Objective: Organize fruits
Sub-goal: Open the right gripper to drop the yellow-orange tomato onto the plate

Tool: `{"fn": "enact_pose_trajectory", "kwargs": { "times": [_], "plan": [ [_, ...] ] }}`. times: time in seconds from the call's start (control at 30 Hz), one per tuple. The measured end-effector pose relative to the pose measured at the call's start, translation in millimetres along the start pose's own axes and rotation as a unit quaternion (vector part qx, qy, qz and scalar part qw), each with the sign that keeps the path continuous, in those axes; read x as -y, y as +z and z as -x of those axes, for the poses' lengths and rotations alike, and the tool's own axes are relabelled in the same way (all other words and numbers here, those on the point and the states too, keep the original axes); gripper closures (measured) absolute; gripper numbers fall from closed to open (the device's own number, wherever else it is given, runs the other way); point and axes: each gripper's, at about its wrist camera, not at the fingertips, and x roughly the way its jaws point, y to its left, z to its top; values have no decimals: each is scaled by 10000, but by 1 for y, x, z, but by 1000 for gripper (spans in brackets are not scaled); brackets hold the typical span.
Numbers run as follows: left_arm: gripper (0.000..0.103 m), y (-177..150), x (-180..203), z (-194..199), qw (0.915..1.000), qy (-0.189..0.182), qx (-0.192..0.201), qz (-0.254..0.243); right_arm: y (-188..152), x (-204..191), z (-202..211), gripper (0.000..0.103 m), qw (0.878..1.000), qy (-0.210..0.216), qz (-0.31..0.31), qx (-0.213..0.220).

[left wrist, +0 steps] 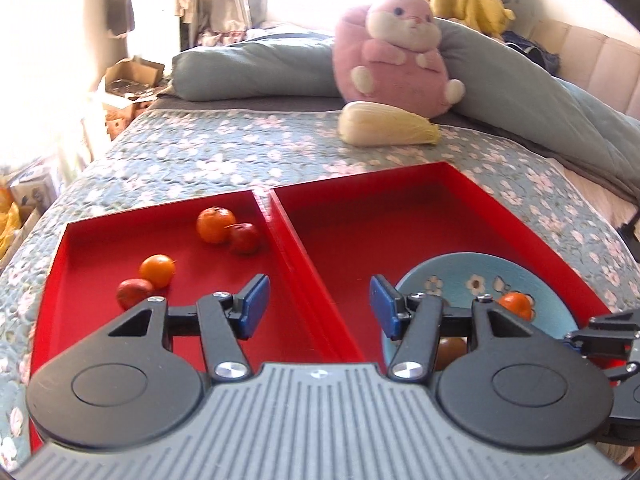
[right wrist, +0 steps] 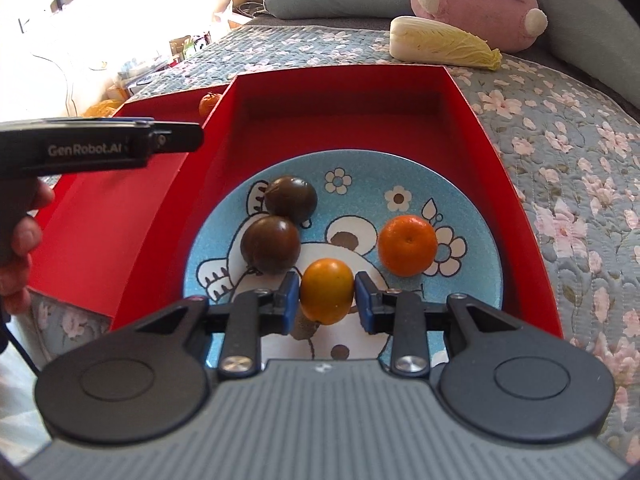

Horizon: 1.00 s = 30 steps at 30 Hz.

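The right claw [right wrist: 327, 299] had its two blue pads on either side of a small yellow-orange fruit [right wrist: 326, 291], squeezing it just over the blue plate [right wrist: 472, 216]. On that plate sat two dark brown fruits [right wrist: 272, 245], touching each other, and a bright orange [right wrist: 408, 246] off to the right. The plate lay inside the right red tray [right wrist: 476, 128].

The left claw [left wrist: 319, 306] was wide open and held nothing. It hung over the wall between the two trays. The left red tray [left wrist: 80, 248] held two oranges [left wrist: 215, 225] and two red fruits [left wrist: 245, 238], in two pairs. Behind the trays, on the flowery blanket [left wrist: 200, 148], lay a cabbage [left wrist: 386, 125] next to a pink plush toy [left wrist: 396, 60].
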Motion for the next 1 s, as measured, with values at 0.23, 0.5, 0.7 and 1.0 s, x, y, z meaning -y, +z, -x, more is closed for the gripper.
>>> {"fn": "enact_pose_trajectory", "kwargs": {
  "times": [0.23, 0.5, 0.7, 1.0],
  "plan": [
    [41, 3, -29, 3, 9990, 280, -35, 353, 2, -10, -3, 62, 9997, -224, 9, -95],
    [41, 4, -55, 8, 9968, 505, -28, 619, 16, -29, 9, 48, 9991, -311, 210, 213],
    [41, 0, -67, 13, 9960, 625, -20, 645, 32, -52, 13, 48, 9985, -128, 361, 389],
    [39, -5, -87, 15, 9927, 975, -91, 704, 46, -89, 9, 48, 9973, 244, 521, 462]
  ]
}}
